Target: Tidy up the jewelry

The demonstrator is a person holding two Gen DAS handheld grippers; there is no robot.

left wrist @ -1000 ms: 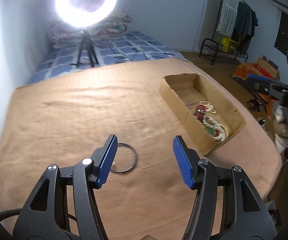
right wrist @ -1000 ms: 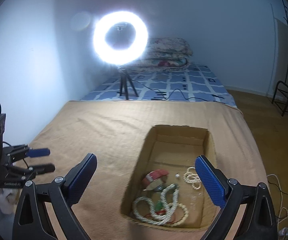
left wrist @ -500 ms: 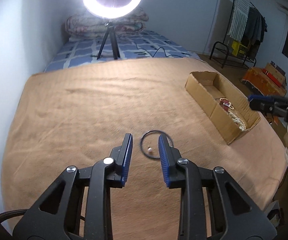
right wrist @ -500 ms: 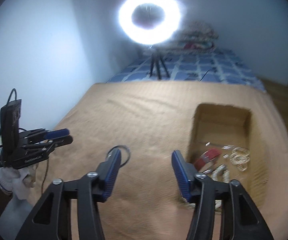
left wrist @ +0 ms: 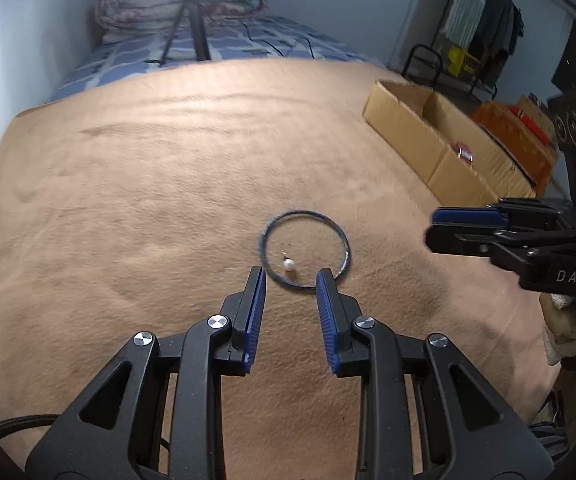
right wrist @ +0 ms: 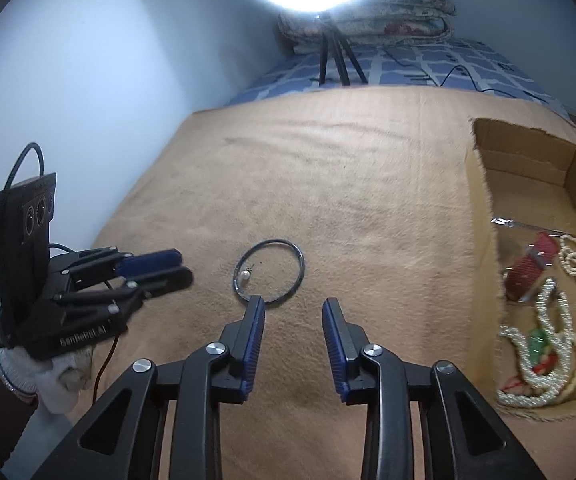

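A thin dark bangle point(left wrist: 305, 249) lies flat on the tan blanket, with a small pearl earring point(left wrist: 289, 265) inside it. My left gripper point(left wrist: 291, 274) is open and empty, its tips just short of the bangle's near edge. My right gripper point(right wrist: 293, 302) is open and empty, close to the same bangle point(right wrist: 270, 271) and earring point(right wrist: 244, 275). Each gripper shows in the other's view, the right point(left wrist: 464, 226) and the left point(right wrist: 156, 266). A cardboard box point(right wrist: 484, 216) at the right holds pearl strands point(right wrist: 540, 340) and a red piece point(right wrist: 528, 268).
The tan blanket point(left wrist: 148, 200) covers a bed. A ring light on a tripod point(right wrist: 334, 56) and folded quilts point(left wrist: 184, 4) stand at the far end. The box point(left wrist: 420, 136) sits near the blanket's right edge. A clothes rack point(left wrist: 476, 40) and clutter lie beyond.
Both grippers have moved in toward the bangle and narrowed their opening. The right one swung left from above the box. The bangle and earring lie where they were.
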